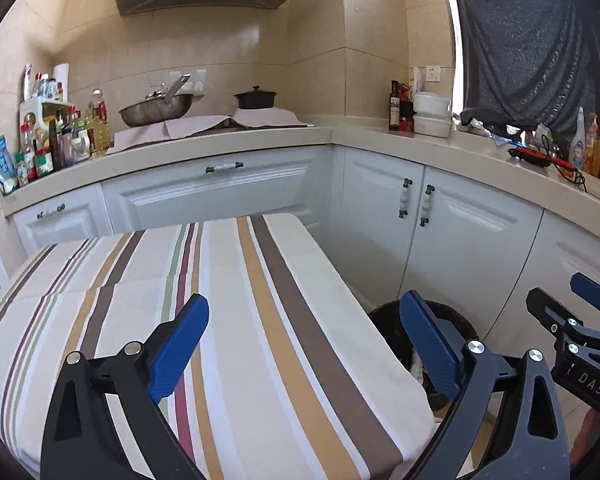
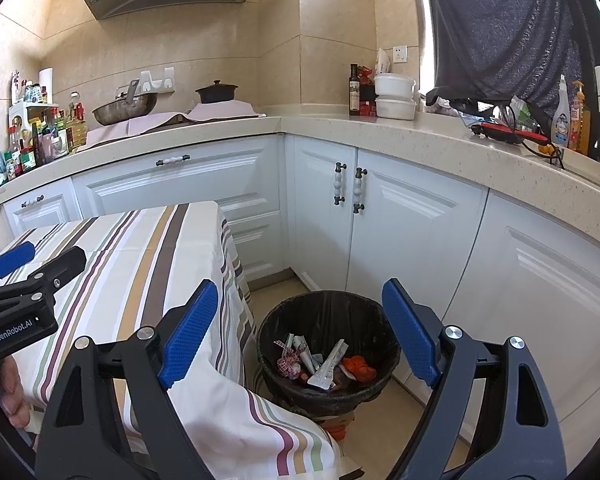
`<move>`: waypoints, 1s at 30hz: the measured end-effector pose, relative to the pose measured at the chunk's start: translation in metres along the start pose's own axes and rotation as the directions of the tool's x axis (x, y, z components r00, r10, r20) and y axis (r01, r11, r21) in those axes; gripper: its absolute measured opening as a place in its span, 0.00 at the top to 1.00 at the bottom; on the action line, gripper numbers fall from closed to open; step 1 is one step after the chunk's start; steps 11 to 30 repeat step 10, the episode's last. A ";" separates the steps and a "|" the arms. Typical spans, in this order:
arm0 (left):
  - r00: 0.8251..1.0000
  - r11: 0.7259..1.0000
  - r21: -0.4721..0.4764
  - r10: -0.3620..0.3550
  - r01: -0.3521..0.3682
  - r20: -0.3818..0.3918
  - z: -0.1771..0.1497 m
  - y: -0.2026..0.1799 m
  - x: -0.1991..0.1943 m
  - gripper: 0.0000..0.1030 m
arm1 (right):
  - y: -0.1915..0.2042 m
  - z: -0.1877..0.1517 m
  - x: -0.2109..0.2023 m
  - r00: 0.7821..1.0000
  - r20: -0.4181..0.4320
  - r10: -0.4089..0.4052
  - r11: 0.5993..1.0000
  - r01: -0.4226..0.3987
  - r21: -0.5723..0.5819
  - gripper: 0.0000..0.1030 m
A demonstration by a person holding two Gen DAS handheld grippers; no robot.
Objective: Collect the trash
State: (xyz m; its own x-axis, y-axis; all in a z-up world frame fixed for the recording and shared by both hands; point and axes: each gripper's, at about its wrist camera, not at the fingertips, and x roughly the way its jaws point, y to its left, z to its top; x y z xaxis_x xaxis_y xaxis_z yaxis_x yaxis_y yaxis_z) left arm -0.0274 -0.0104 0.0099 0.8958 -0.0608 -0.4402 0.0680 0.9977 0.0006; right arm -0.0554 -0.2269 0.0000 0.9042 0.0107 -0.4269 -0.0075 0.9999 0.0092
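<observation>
Both grippers wide open, empty: left gripper [image 1: 304, 344] above the striped tablecloth [image 1: 236, 320], right gripper [image 2: 300, 332] above the bin [image 2: 328, 394] on the floor at the table's corner. Trash [image 2: 324, 364] already heaped inside the bin: wrappers, paper scraps, something orange at four o'clock. No litter visible on the cloth, so probably near the finish. Best done by scanning the tabletop for leftovers, keeping fingers clear of the cloth edge, releasing only over the rim.
</observation>
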 end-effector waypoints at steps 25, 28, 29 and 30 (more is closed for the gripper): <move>0.997 1.000 -0.011 -0.001 0.000 -0.072 -0.001 0.012 0.014 0.09 | 0.004 0.000 0.007 1.000 -0.014 0.012 1.000 -0.012 -0.004 0.20; 0.997 1.000 -0.011 -0.001 0.000 -0.072 -0.001 0.012 0.014 0.09 | 0.004 0.000 0.007 1.000 -0.014 0.012 1.000 -0.012 -0.004 0.20; 0.997 1.000 -0.011 -0.001 0.000 -0.072 -0.001 0.012 0.014 0.09 | 0.004 0.000 0.007 1.000 -0.014 0.012 1.000 -0.012 -0.004 0.20; 0.997 1.000 -0.011 -0.001 0.000 -0.072 -0.001 0.012 0.014 0.09 | 0.004 0.000 0.007 1.000 -0.014 0.012 1.000 -0.012 -0.004 0.20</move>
